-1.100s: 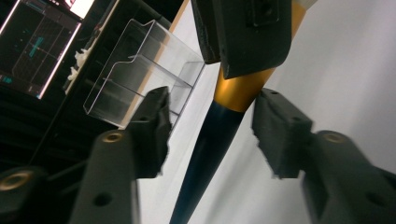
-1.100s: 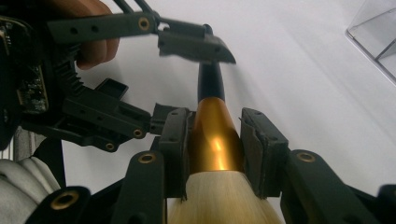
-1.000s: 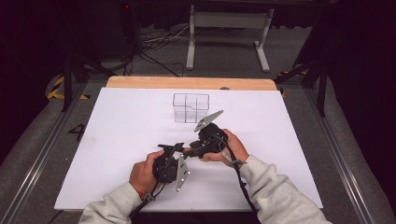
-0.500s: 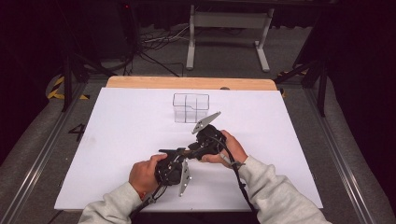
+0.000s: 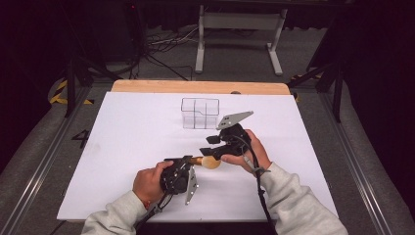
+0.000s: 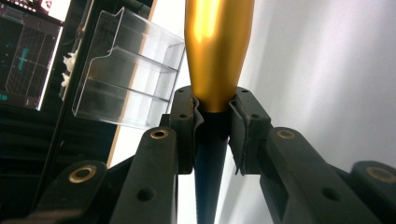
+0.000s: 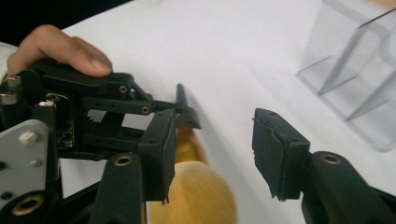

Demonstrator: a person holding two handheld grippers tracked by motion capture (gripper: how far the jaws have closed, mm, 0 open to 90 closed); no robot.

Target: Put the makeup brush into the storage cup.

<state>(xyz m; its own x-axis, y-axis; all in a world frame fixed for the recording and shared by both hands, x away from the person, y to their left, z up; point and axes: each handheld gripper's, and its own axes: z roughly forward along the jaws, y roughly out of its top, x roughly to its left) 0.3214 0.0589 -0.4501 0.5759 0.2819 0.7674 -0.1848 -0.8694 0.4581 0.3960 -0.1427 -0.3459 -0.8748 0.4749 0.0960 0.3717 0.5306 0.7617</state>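
Gold, glossy, rigid brush handle (image 6: 218, 51) sits clamped in the left tongs (image 6: 212, 112); right tongs (image 7: 212, 156) gape wide around its soft, light bristle head (image 7: 196, 196) — slippery, so grip the handle.

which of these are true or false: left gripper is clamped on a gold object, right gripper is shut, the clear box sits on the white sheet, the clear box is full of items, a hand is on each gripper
1. The left gripper is clamped on the gold object. True.
2. The right gripper is shut. False: its jaws stand apart, with the gold object's rounded end between them and not gripped.
3. The clear box sits on the white sheet. True.
4. The clear box is full of items. False: its compartments look empty.
5. A hand is on each gripper. True: the left hand and the right hand each hold one.
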